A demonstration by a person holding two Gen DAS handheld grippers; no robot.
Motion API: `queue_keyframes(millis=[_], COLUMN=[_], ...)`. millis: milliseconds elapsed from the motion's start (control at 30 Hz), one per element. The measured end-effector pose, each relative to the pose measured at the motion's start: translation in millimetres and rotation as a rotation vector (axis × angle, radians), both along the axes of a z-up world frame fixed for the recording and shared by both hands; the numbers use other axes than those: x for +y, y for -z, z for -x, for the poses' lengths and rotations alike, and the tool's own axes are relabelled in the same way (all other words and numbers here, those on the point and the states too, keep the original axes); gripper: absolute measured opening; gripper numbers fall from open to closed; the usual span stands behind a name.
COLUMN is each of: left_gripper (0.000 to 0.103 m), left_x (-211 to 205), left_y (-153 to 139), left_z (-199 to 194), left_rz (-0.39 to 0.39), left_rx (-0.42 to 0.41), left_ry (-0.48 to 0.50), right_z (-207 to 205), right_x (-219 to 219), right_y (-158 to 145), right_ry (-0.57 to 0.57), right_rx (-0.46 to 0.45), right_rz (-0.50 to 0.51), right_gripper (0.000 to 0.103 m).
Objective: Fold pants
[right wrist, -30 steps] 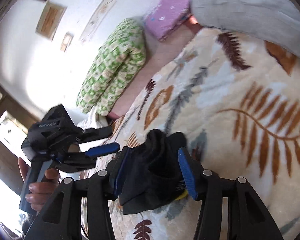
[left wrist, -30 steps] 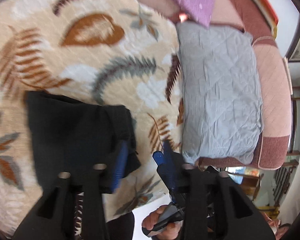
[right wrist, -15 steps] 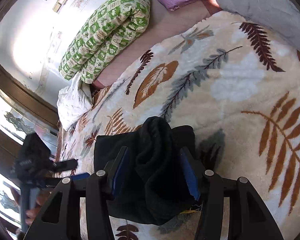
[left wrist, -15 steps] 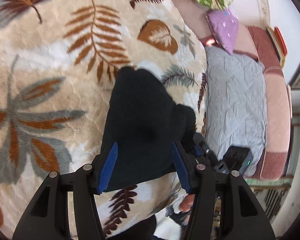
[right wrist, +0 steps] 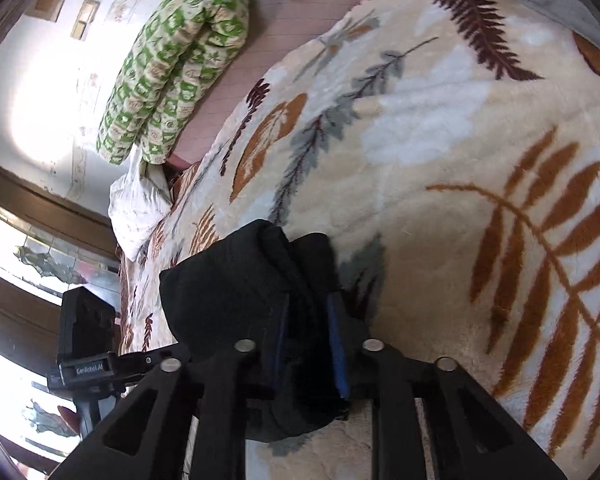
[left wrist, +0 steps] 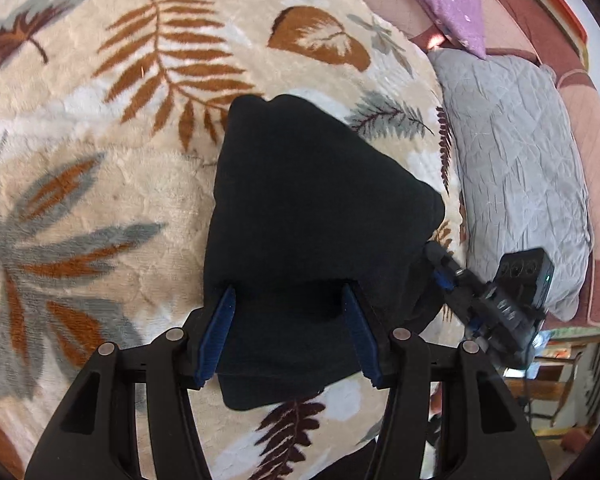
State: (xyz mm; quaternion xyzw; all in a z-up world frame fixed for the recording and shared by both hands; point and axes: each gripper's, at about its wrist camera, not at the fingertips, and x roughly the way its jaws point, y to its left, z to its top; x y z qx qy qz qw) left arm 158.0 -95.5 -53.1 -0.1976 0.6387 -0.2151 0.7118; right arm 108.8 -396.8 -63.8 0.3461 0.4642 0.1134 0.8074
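Note:
The black pants (left wrist: 308,208) lie folded into a thick bundle on the leaf-patterned blanket (left wrist: 100,152). My left gripper (left wrist: 288,304) is open, its blue pads straddling the near edge of the bundle. My right gripper (right wrist: 308,320) is shut on the pants (right wrist: 236,280), pinching a thick fold at the bundle's side. The right gripper also shows in the left wrist view (left wrist: 444,272) at the bundle's right edge. The left gripper's body shows in the right wrist view (right wrist: 88,344) at the left.
A grey quilted pillow (left wrist: 516,168) lies right of the pants, with a purple pillow (left wrist: 452,4) beyond it. A green patterned rolled quilt (right wrist: 180,52) and a white cloth (right wrist: 136,200) lie at the far side of the bed by the wall.
My right gripper's jaws have closed onto the fold of the pants. My left gripper has moved closer over the bundle's near edge and stays open.

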Motion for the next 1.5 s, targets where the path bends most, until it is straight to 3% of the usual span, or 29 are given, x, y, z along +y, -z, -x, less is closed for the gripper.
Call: queue_keyframes(millis=[67,167,200,300,400,567,733,800,833,867,900,967,1033,1133,1300,1500], left_gripper=[0.054,0.055,0.055,0.058,0.058,0.059,0.076,0.076,0.069,0.053,0.048,0.031,0.024,0.021,0.019,0.02], left_x=[9.6,26.4,29.4,25.9,21.6,9.3,0.5,-2.5,-2.8,-2.3,-3.8,-1.7,0.2,4.1,32.0,104.6], left_y=[-12.2,-25.9,-26.2,-14.5,-2.0,10.9,18.1,18.3,17.1,16.0,15.2,11.1,3.9,-6.6,-22.6,-60.3], left_z=[2.3,2.0,1.7,0.9,3.6,-3.3,-14.0,-15.1,-13.6,-11.1,-9.3,-4.2,0.3,9.8,23.1,33.8], left_rz=[0.015,0.057,0.058,-0.004,-0.012,0.001,0.073,0.059,0.047,0.027,-0.006,-0.017,-0.03,-0.042,0.042,0.05], left_rx=[-0.029,-0.067,-0.073,-0.047,-0.037,-0.026,-0.014,-0.028,-0.041,-0.057,-0.068,-0.082,-0.1,-0.124,-0.131,-0.204], left_ry=[-0.004,-0.023,-0.021,0.028,0.072,0.114,0.07,0.052,0.043,0.032,0.024,0.002,-0.016,-0.015,-0.063,-0.142], right_z=[0.8,2.6,2.5,-2.1,-11.3,-25.2,-38.5,-38.5,-38.9,-38.3,-38.7,-36.0,-30.0,-20.3,-0.5,2.6], right_x=[-5.3,-16.2,-18.3,-10.7,4.5,16.5,14.8,15.3,16.1,16.1,15.4,10.4,13.7,26.6,45.0,100.3], right_y=[-6.1,-20.0,-25.8,-35.5,-33.2,-13.0,7.6,7.5,7.1,7.2,9.4,13.9,8.3,-9.1,-38.1,-69.9], right_ry=[-0.005,0.016,0.011,-0.074,-0.157,-0.246,-0.277,-0.303,-0.313,-0.305,-0.291,-0.249,-0.224,-0.19,-0.152,-0.176], right_rx=[-0.012,-0.033,-0.045,-0.047,-0.014,0.041,0.066,0.04,0.036,0.031,0.042,0.054,0.044,0.017,-0.018,-0.046], right_rz=[-0.058,-0.126,-0.132,-0.081,0.013,0.026,-0.073,-0.084,-0.086,-0.075,-0.074,-0.084,-0.052,-0.004,0.019,0.014], right_gripper=[0.033,0.066,0.072,0.076,0.076,0.076,0.077,0.073,0.067,0.05,0.041,0.036,0.035,0.032,0.031,0.031])
